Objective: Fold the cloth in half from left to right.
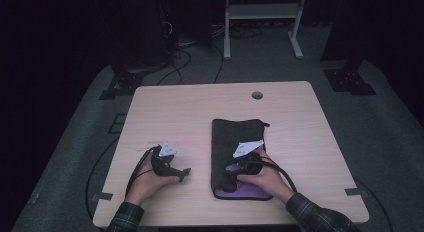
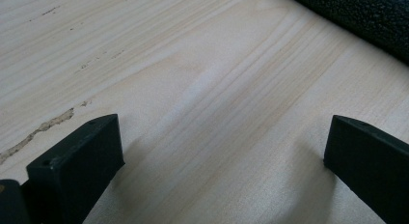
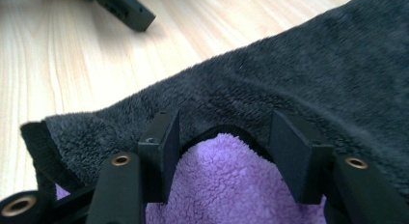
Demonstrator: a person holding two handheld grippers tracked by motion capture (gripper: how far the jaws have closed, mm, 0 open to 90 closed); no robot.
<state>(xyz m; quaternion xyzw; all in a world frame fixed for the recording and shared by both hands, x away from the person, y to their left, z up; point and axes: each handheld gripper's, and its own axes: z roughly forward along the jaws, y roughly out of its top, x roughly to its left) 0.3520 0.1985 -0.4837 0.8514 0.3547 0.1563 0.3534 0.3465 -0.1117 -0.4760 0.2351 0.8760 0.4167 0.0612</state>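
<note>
1. On the wooden table [image 1: 200,99], toward its 7 o'clock area in the high view, the left gripper [image 1: 186,171] is held low by the left hand [image 1: 150,184], pointing toward 3 o'clock.
2. Seen in the left gripper view, its jaws are spread wide apart over bare wood, with nothing between them; a strip of the dark cloth [image 2: 371,16] is seen at 1 o'clock.
3. At the table's centre, the dark grey cloth [image 1: 235,142] is laid flat, running lengthwise from 12 to 6 o'clock.
4. Under its near end, a purple cloth [image 1: 245,192] is exposed at the 6 o'clock edge.
5. Over that near end, the right gripper [image 1: 231,178] is held by the right hand [image 1: 265,179], and a white three-cornered plate is carried on its top.
6. Seen in the right gripper view, its jaws are set about half apart, astride the dark cloth's hem [image 3: 217,130], with the purple cloth [image 3: 226,185] between them; whether the pads press the fabric cannot be told.
7. At 11 o'clock in that view, one jaw of the left gripper [image 3: 128,11] is seen on the wood.
</note>
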